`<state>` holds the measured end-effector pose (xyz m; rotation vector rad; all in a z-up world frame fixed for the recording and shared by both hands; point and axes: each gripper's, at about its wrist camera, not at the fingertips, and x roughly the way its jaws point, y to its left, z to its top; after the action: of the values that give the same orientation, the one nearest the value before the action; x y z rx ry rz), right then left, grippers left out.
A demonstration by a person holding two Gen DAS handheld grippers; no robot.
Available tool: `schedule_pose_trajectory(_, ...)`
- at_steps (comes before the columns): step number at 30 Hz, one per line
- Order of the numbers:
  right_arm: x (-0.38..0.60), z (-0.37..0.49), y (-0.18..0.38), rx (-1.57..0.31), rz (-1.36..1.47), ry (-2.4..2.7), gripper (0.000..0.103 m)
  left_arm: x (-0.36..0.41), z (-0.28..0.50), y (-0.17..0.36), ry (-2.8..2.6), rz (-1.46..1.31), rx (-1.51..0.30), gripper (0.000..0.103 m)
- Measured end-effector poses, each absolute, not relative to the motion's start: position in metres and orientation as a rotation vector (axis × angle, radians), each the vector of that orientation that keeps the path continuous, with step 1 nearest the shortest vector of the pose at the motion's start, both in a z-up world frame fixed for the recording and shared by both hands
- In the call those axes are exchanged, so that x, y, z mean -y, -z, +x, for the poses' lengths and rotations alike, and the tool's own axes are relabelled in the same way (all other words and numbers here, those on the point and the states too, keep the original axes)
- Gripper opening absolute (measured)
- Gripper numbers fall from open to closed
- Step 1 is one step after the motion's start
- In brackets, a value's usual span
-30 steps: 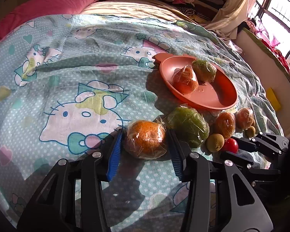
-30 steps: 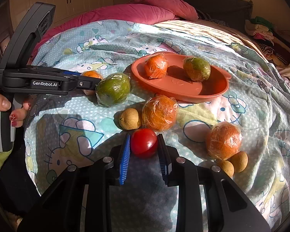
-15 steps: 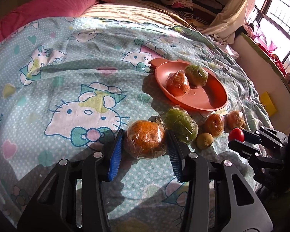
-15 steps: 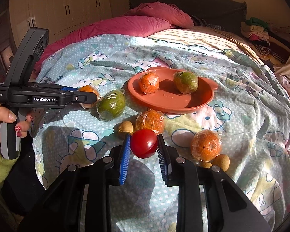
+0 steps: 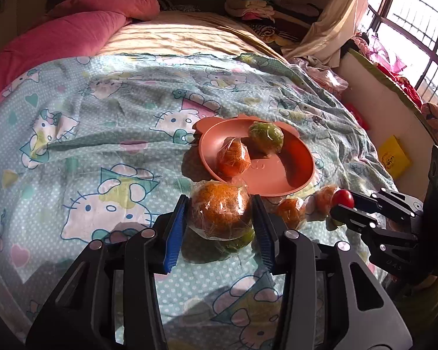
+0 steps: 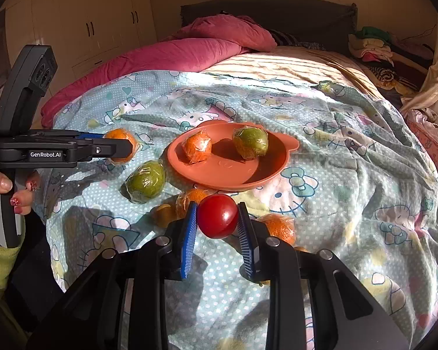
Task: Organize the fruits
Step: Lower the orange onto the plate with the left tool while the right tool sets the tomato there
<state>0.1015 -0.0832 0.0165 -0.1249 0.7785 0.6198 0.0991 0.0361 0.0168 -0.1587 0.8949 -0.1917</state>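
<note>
Both grippers have risen off the bedspread since the earlier frames, each carrying its fruit clear of the cloth. In the left wrist view, the left gripper (image 5: 220,218) is clamping a plastic-wrapped orange (image 5: 220,214) between its blue pads, hanging just short of the near rim of the round terracotta plastic plate (image 5: 289,172) at its 12 o'clock. In the right wrist view, the right gripper (image 6: 217,227) is squeezing a small glossy red tomato (image 6: 217,215) narrowly between its pads, with the plate at 12 o'clock. On the plate a wrapped small orange (image 6: 197,147) and a wrapped green citrus (image 6: 250,142) are sitting side by side. Another wrapped green citrus (image 6: 145,180) is lying on the cartoon-cat printed bedspread (image 6: 350,175), at 8 o'clock from the plate. A hand (image 6: 3,192) is gripping the left tool's handle at 9 o'clock.
</note>
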Motion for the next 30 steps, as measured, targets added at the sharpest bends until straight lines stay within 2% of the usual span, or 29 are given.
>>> schedule_pose_trajectory(18,0.093,0.141,-0.023,-0.778,-0.105,-0.6,0.026,0.01,0.138,0.001,0.276,-0.107,-0.955,0.035)
schedule_pose_trajectory(30,0.082,0.17,-0.014,-0.81,-0.137,-0.621,0.026,0.004,0.156,0.01,0.253,-0.107,-0.971,0.035)
